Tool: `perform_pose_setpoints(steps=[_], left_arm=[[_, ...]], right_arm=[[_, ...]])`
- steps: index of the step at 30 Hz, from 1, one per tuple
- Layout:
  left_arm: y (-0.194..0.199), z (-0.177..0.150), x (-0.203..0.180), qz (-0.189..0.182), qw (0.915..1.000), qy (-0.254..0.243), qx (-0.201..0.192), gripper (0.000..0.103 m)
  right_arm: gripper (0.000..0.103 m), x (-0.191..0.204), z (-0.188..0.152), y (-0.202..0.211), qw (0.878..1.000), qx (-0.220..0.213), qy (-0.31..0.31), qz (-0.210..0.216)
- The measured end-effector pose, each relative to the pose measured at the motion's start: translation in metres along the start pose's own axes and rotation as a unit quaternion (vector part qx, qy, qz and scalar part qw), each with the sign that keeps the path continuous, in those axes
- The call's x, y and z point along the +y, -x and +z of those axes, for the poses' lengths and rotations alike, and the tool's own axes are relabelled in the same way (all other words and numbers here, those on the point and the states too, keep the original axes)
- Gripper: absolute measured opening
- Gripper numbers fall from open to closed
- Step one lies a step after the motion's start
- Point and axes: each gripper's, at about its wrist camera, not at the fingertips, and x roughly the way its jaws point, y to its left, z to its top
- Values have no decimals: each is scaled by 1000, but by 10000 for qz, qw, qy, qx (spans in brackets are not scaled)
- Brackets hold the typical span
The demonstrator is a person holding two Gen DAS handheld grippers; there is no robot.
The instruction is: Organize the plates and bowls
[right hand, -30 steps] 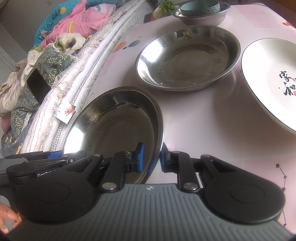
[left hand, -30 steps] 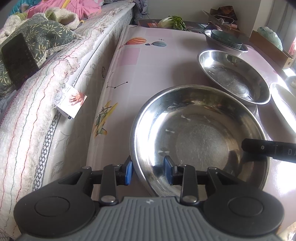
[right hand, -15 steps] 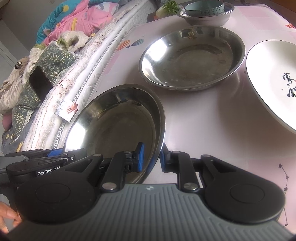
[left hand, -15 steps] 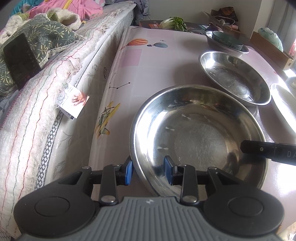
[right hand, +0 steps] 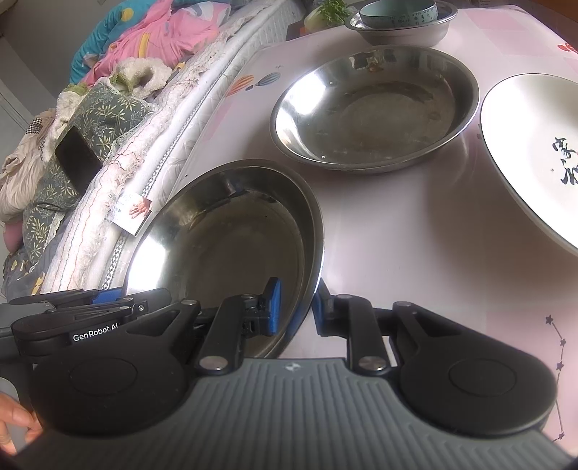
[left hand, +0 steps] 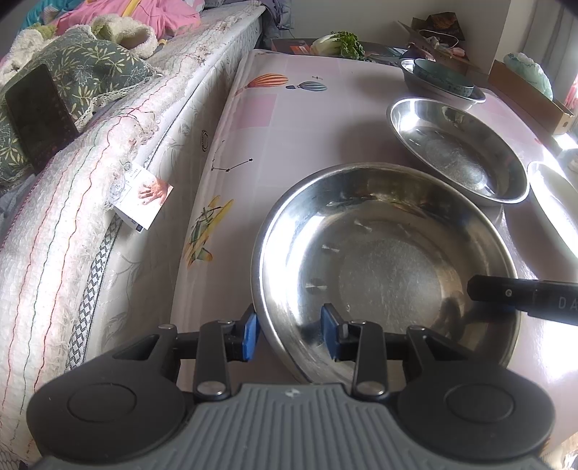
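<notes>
Near steel bowl (left hand: pixel 386 267): round, shallow, polished stainless with a scuffed flat base and a thin rolled rim, sitting at the near-left of the counter (left hand: pixel 289 137), just beside the bed's edge. Whether its base rests flat on the counter or is raised, cannot tell.

Left tongs (left hand: pixel 289 327): black arms, blue rubber pads, spread wide and straddling the near rim of the near steel bowl, one pad outside the wall, one inside. Pads look apart from the metal, not pinching.

Right tongs (right hand: pixel 294 307): same build, narrower gap, straddling the near steel bowl's right rim; rim edge runs between the pads. Whether the pads actually press the metal, cannot tell.

Second steel bowl (right hand: pixel 375 108): same shape and finish, beyond the near steel bowl, close to it but not touching. White ceramic plate (right hand: pixel 534 152), glossy, black brush characters, to the right of the near steel bowl. Farther beyond the near steel bowl: a small steel basin (right hand: pixel 401 30) with a pale green ceramic bowl (right hand: pixel 397 11) nested in it.

Counter surface is smooth pale pink plastic cloth with balloon and constellation prints. Left of the near steel bowl: quilted white mattress (left hand: pixel 90 188) with frayed lace trim, a black phone (left hand: pixel 38 115) lying on a green leaf-print pillow (left hand: pixel 90 68).
</notes>
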Motion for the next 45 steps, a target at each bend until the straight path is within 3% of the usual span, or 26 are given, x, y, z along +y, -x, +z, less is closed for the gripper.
perform_pose_setpoints(steps=[34, 45], left_arm=[[-1, -2, -1, -116, 9999, 26, 43, 40], [0, 2, 11, -173, 9996, 176, -111, 46]], right_arm=[[22, -1, 2, -1, 10000, 4, -28, 12], [21, -7, 6, 3, 9998, -182, -84, -92]])
